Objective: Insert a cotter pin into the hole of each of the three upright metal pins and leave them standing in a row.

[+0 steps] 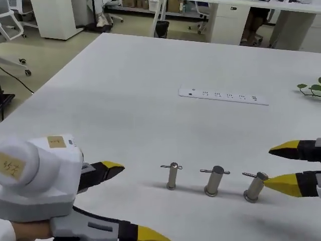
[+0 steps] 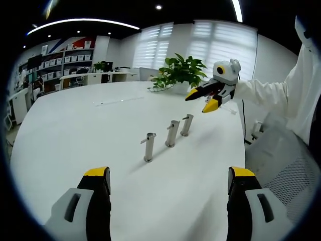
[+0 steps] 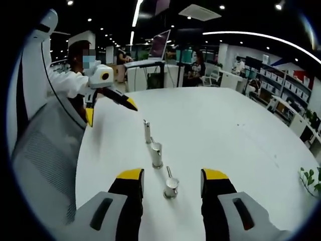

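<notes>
Three metal pins stand in a row on the white table, each with a cotter pin through its top: the left pin [image 1: 172,175], the middle pin [image 1: 214,181] and the right pin [image 1: 255,187], which leans. My right gripper [image 1: 271,166] is open at the right edge, its lower fingertip against the leaning pin. In the right gripper view that pin [image 3: 171,185] sits between the open jaws of the right gripper [image 3: 172,175]. My left gripper [image 1: 131,201] is open at the lower left, well apart from the row, with the nearest pin [image 2: 148,146] ahead of the left gripper [image 2: 168,175].
A white power strip [image 1: 223,95] lies further back on the table. A green plant [image 1: 311,89] stands at the far right edge. Office chairs and desks stand beyond the table. A person's white sleeve [image 2: 266,93] shows behind the right gripper.
</notes>
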`<state>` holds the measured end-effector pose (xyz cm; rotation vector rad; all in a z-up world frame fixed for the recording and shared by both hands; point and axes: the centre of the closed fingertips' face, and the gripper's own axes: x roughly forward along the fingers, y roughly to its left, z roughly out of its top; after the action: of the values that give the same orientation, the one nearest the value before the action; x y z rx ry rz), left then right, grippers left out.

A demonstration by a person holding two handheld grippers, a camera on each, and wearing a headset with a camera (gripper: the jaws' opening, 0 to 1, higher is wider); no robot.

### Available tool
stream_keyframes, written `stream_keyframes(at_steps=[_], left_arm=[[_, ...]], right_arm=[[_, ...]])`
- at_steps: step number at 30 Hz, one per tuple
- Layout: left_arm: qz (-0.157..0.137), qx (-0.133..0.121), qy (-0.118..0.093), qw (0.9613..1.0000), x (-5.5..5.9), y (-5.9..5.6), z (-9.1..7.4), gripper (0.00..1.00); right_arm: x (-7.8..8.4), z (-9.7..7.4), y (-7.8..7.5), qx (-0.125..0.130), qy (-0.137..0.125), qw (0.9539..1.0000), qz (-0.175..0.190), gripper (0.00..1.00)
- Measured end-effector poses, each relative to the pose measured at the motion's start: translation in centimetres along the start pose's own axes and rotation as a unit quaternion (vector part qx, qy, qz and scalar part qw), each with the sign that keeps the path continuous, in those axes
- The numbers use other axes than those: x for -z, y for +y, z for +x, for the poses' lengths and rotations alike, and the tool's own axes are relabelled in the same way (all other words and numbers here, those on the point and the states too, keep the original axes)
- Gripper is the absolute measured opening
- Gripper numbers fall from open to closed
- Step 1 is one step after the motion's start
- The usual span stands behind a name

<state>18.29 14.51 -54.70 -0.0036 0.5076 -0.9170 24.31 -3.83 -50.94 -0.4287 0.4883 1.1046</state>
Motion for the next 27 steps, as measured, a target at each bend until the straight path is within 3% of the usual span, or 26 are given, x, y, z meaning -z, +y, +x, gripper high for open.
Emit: stream_keyframes(at_steps=[2,4,9,15,18,24,27], left_arm=[[-0.008,-0.009,-0.010,0.9999,-0.2,0.1,-0.2,0.97],[-0.021,-0.010,-0.017,0.9996,-0.4,-0.1,-0.3,0.98],[-0.035,-0.015,-0.018,0.9991,-0.2,-0.8,-0.8,0.98],[-0.050,-0.025,-0.029,0.9980,-0.5,-1.3,-1.3,0.98],[-0.052,-0.024,-0.027,0.9980,-0.6,-1.5,-1.2,0.98],[-0.059,-0.028,-0.019,0.9977,-0.5,-1.6,-1.3,0.98],[-0.041,-0.034,-0.018,0.9984,-0.6,-1.6,-1.5,0.99]], right_arm=[[-0.4,-0.5,0.3,0.003,-0.007,1.0000,0.006,0.45],[-0.2,-0.6,0.7,0.010,-0.003,0.9990,0.044,0.47],[-0.5,-0.7,2.2,0.009,-0.020,0.9985,0.050,0.54],[1.2,-0.7,3.8,0.014,-0.008,0.9958,0.090,0.61],[1.7,-0.9,4.2,0.017,-0.011,0.9936,0.111,0.60],[2.1,-1.5,4.1,0.050,-0.030,0.9865,0.153,0.77],[2.3,-1.9,3.5,0.082,-0.036,0.9816,0.169,0.85]])
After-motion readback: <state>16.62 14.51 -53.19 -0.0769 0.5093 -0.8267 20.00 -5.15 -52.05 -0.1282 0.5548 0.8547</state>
